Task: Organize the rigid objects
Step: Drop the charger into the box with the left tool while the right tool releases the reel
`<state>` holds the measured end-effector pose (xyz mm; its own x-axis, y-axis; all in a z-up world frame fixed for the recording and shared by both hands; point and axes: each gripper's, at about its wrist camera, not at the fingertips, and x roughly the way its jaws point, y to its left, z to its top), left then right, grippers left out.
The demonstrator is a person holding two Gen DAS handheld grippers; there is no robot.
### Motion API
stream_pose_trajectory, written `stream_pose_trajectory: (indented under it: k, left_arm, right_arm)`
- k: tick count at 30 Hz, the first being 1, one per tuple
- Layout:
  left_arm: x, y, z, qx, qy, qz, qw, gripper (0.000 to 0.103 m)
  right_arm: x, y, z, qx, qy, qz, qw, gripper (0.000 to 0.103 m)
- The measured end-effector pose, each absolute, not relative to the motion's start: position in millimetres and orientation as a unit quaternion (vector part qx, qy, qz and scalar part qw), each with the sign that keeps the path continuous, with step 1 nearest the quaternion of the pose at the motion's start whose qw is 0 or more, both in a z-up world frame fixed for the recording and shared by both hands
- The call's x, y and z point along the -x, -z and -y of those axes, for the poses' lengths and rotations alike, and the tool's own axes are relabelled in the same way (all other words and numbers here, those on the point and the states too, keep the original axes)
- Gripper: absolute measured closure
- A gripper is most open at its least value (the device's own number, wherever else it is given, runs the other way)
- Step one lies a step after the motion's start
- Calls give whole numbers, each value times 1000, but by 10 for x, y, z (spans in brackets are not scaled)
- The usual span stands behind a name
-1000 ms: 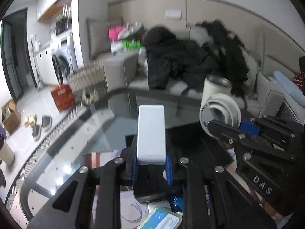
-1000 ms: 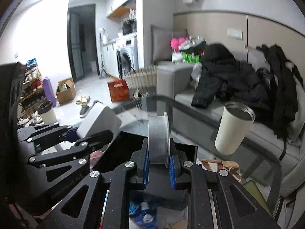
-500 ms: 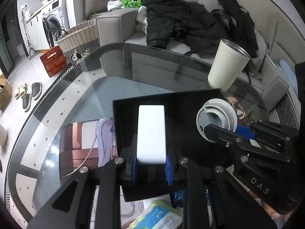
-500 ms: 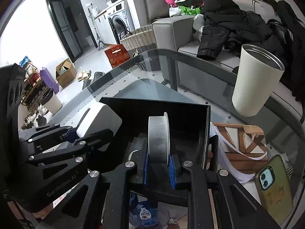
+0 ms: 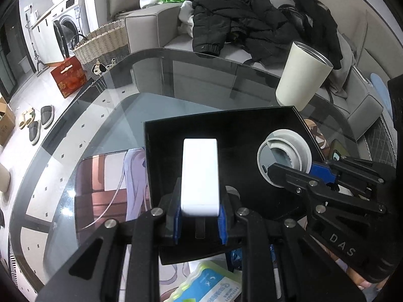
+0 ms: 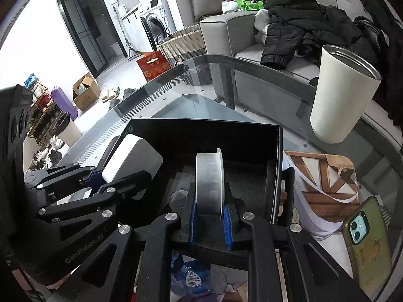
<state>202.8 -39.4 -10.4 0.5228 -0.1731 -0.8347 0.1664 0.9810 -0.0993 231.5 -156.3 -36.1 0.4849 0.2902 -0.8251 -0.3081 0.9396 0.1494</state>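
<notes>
The left gripper (image 5: 200,222) has its jaws clamped on a white rectangular block (image 5: 200,176), which stands up between the blue pads and hangs over the open black box (image 5: 226,130). The right gripper (image 6: 210,222) has its jaws clamped on the flat sides of a grey cup lid (image 6: 209,181), held on edge above the same box (image 6: 201,136); from the left wrist view the lid (image 5: 284,161) shows its round, ribbed underside. Both grippers sit side by side over the box, each visible in the other's camera. The box rests on a glass desk (image 5: 121,115), partly on a printed mat (image 5: 105,183). A cream tumbler (image 6: 342,95) stands on the glass beyond the box, well apart from it. A phone in a green case (image 6: 365,241) lies on the desk near the right gripper. Behind the desk, black jackets (image 5: 241,22) are piled on a grey sofa (image 5: 151,25).
</notes>
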Motion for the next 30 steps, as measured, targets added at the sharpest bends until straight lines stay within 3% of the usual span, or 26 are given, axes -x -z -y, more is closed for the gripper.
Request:
stream_pose_trajectory:
  k: [8, 16, 18, 19, 25, 30]
  left_arm:
    - [-1999, 52, 372, -5, 89, -464, 881, 81]
    - [-1810, -174, 313, -10, 92, -418, 904, 73]
    - [-1704, -269, 283, -17, 94, -398, 913, 59]
    - [-1621, -324, 256, -19, 97, -381, 919, 56]
    - [-1220, -427, 199, -52, 120, -338, 932, 53]
    - [-982, -259, 163, -68, 146, -362, 918, 53]
  right_arm:
    - [-2295, 360, 1578, 3, -177, -472, 864, 85]
    - [-2066, 36, 1684, 6, -178, -413, 893, 85]
    - [-1935, -109, 1736, 13, -180, -387, 904, 85]
    - [-1880, -162, 1758, 14, -181, -378, 908, 85]
    - [-1445, -382, 1816, 48, -199, -329, 922, 85]
    - [-1261, -220, 1822, 62, -219, -358, 905, 85]
